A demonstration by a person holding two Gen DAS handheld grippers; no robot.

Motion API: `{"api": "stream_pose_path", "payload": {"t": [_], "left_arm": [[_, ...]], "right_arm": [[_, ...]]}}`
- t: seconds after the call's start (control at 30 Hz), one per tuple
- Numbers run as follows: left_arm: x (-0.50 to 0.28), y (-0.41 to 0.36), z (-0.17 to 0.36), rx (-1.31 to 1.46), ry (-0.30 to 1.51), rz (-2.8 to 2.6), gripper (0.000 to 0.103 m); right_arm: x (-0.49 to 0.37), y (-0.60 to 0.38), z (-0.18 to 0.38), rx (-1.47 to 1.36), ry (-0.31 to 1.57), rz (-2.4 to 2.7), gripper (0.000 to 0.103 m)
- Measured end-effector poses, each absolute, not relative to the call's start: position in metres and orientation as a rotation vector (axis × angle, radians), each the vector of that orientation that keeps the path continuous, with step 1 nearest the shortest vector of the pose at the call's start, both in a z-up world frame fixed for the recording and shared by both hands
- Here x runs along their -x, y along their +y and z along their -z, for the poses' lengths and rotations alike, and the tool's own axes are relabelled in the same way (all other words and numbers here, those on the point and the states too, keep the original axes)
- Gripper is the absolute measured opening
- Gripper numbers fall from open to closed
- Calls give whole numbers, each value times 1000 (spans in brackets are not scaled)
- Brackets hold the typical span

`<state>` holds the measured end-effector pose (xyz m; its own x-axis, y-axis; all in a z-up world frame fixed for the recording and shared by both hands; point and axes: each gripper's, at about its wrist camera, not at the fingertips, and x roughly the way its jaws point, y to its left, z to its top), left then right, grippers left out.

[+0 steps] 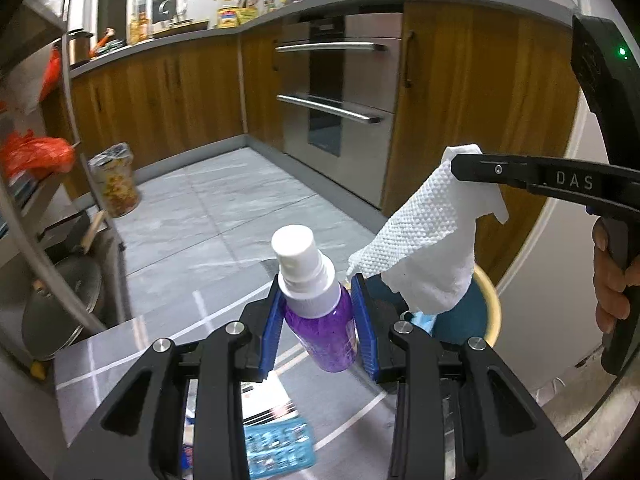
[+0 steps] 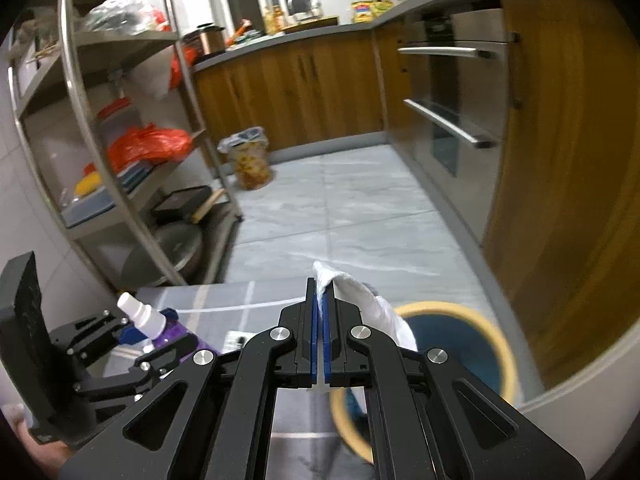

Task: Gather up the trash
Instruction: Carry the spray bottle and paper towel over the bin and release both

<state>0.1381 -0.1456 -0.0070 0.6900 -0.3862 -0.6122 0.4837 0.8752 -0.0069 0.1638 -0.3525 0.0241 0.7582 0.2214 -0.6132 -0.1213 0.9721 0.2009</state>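
My left gripper (image 1: pixel 316 300) is shut on a purple spray bottle (image 1: pixel 324 320) with a white cap, blue pads pressing its sides; the same bottle (image 2: pixel 160 322) shows at the lower left of the right wrist view. My right gripper (image 2: pixel 320 292) is shut on a white paper towel (image 2: pixel 360 296), which hangs crumpled from its tips. In the left wrist view that towel (image 1: pixel 424 236) dangles from the right gripper (image 1: pixel 460 166) at the right, above a round blue bin with a yellow rim (image 1: pixel 490 308). The bin (image 2: pixel 460 340) lies just below the right gripper.
Wooden cabinets (image 1: pixel 160 96) and a steel oven (image 1: pixel 344 92) line the far side of the grey tiled floor (image 2: pixel 360 208). A metal shelf rack (image 2: pixel 120 140) with red bags stands left. A lined waste bucket (image 2: pixel 250 158) sits by the cabinets. A blue packet (image 1: pixel 276 448) lies under my left gripper.
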Motion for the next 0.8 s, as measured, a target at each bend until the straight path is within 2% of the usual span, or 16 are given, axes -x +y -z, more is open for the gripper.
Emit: {"api": "stream_pose_path", "payload": {"t": [0.23,0.5,0.8], "left_arm": [[-141,-197,24,-196,664,571,33],[-141,-245,57,-258,704,632,33],[-151,-281,96,-325,764,642,33]], "right_arm": [[-158,-408,-8,-172,716,-88,3],[-172,-451,40,-185,841,2,3],[-187,-458,82,-156,960,40,3]]}}
